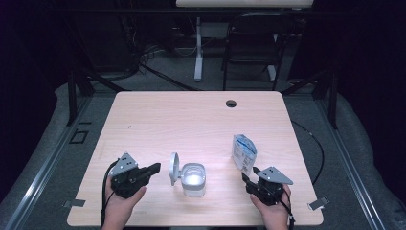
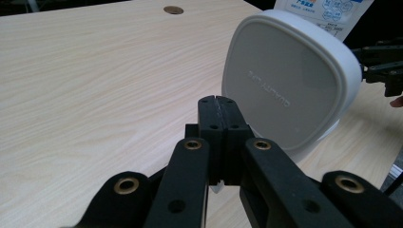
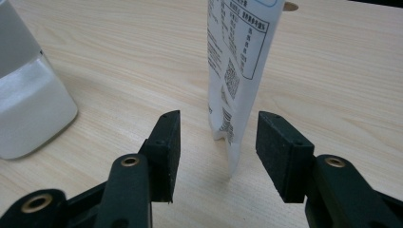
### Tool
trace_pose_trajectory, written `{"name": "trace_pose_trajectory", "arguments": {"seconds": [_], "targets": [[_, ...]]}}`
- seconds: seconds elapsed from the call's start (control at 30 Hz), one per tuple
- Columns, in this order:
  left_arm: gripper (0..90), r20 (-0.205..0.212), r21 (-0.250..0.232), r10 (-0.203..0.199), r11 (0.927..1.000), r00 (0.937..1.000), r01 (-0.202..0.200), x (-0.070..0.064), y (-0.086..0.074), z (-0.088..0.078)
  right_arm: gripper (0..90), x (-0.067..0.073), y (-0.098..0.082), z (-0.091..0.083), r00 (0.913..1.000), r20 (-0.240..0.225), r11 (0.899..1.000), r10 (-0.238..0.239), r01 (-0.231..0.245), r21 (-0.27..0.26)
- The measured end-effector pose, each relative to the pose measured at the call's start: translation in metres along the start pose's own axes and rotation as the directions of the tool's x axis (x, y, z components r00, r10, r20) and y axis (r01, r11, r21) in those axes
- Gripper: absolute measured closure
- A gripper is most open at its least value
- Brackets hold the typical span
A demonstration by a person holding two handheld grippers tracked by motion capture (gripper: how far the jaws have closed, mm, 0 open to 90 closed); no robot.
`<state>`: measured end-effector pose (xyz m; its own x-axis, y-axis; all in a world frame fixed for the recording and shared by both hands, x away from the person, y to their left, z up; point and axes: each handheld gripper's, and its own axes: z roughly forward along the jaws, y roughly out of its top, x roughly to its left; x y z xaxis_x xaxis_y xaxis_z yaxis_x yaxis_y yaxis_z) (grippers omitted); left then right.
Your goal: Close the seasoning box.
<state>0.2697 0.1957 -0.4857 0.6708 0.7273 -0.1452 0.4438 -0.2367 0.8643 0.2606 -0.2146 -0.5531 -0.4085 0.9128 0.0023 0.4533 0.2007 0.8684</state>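
The refill pouch point(image 3: 237, 71) stands upright on the table point(image 1: 158, 115), long axis vertical, its thin edge turned toward the right claw point(image 3: 216, 152). That's the relation the next move hangs on: the pouch's lower end sits directly ahead of the right claw, in the gap betw. the two pads, w/ clear air on both sides, so nothing is gripped yet. Right claw is spread wide, jaws roughly level w/ the pouch's bottom seam; judged from this, a short push fwd and a squeeze across the flat faces would catch it. In the high view the pouch point(image 1: 244, 152) is just beyond the right claw point(image 1: 251, 175), far nearer to it than to the left one. The left claw point(image 2: 219, 102) is fully shut, pads pressed together, holding nothing. Straight ahead of it and slightly to its right stands the open lid point(image 2: 285, 85) of the white container point(image 1: 194, 179), lid up on edge, its flat outer face toward the left claw, near but apart as far as can be told. In the high view the left claw point(image 1: 154, 167) points at the lid point(image 1: 174, 168), container body just past it. Probably the pouch is meant for the open container, which lies off to the right claw's left side.
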Motion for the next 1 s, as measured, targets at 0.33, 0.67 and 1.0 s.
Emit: {"name": "trace_pose_trajectory", "arguments": {"seconds": [0.33, 0.67, 1.0], "targets": [[90.0, 0.017, 0.011, 0.010, 0.9999, 0.9998, -0.010, -0.008, 0.004, 0.005, 45.7, 0.008, -0.004, -0.010, 0.9981, 0.013, 0.998, -0.060, 0.061, -0.015], [90.0, 0.038, 0.025, 0.031, 0.9992, 0.9988, -0.032, -0.017, 0.008, 0.011, 44.1, 0.012, -0.009, -0.015, 0.9976, 0.021, 0.998, -0.066, 0.066, -0.021], [90.0, 0.051, 0.027, 0.050, 0.9983, 0.9974, -0.051, -0.025, 0.013, 0.016, 43.3, 0.017, -0.014, -0.020, 0.9968, 0.025, 0.997, -0.076, 0.077, -0.030]]}}
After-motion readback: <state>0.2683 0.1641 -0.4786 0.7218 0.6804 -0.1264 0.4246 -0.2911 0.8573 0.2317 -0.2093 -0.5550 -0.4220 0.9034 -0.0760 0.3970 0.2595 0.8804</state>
